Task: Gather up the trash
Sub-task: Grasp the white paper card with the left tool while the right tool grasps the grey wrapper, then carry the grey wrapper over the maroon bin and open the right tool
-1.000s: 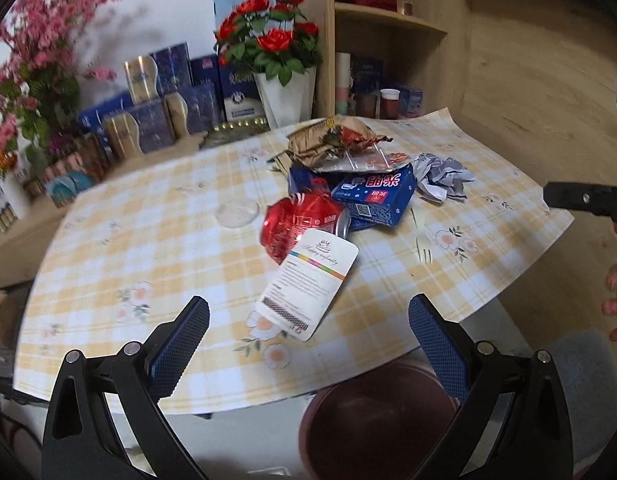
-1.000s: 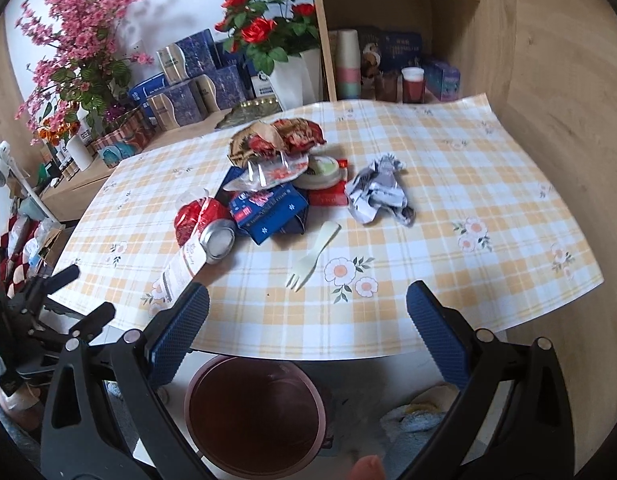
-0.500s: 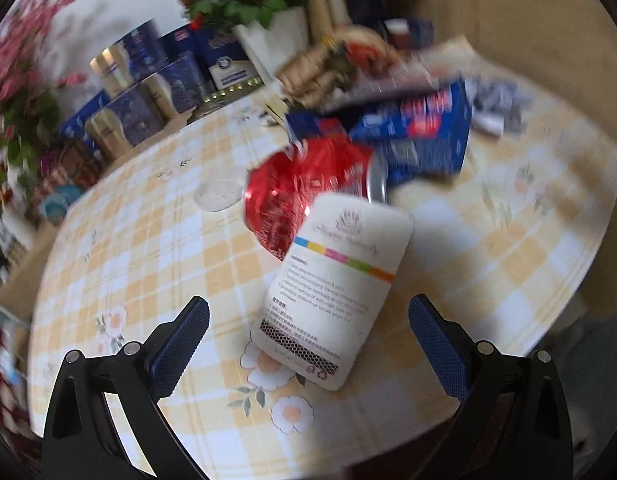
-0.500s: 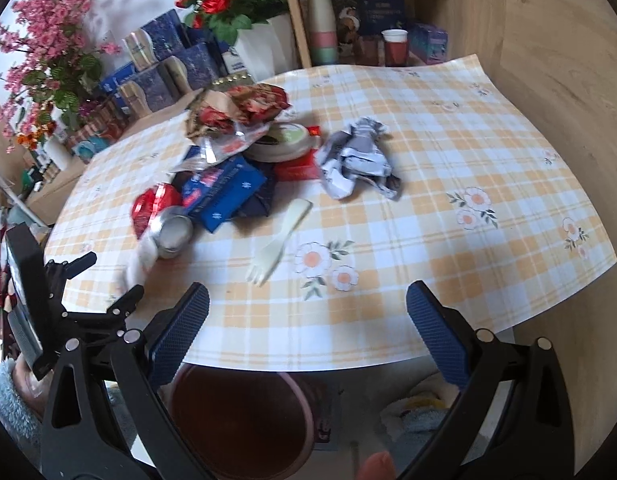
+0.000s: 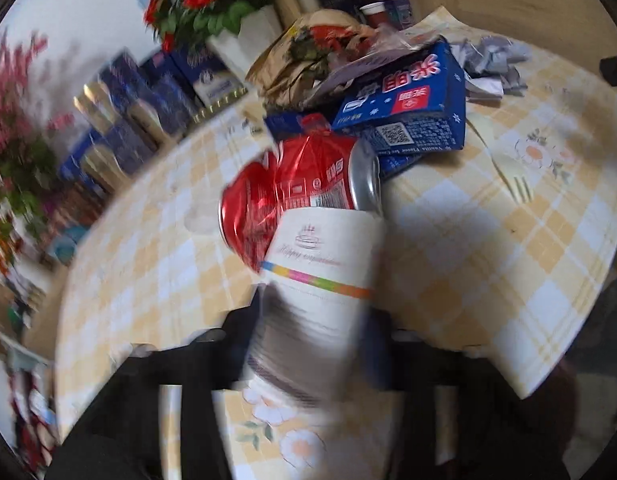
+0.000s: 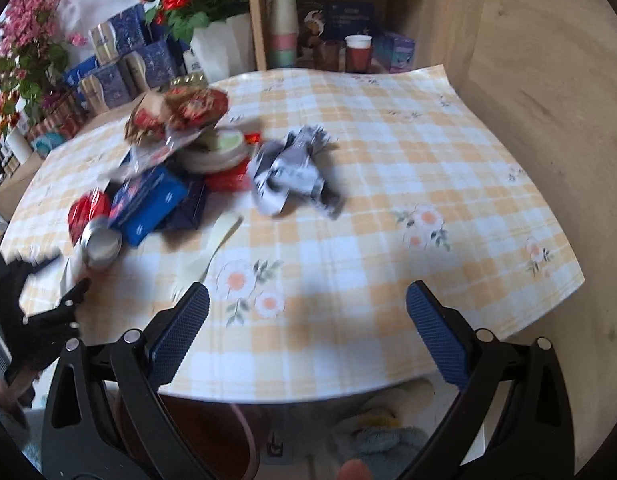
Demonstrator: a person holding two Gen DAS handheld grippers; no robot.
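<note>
So the left gripper (image 5: pixel 316 340) is closing on the white card packet (image 5: pixel 320 280), which sits between its jaws near the table (image 5: pixel 488 260) edge, propped on the crushed red can (image 5: pixel 300 196); probably the easiest piece to pick first. The packet looks smooth and stiff, the can dented and shiny. The right gripper (image 6: pixel 306 328) hangs wide open, nothing in it, over the glossy checked cloth.
</note>
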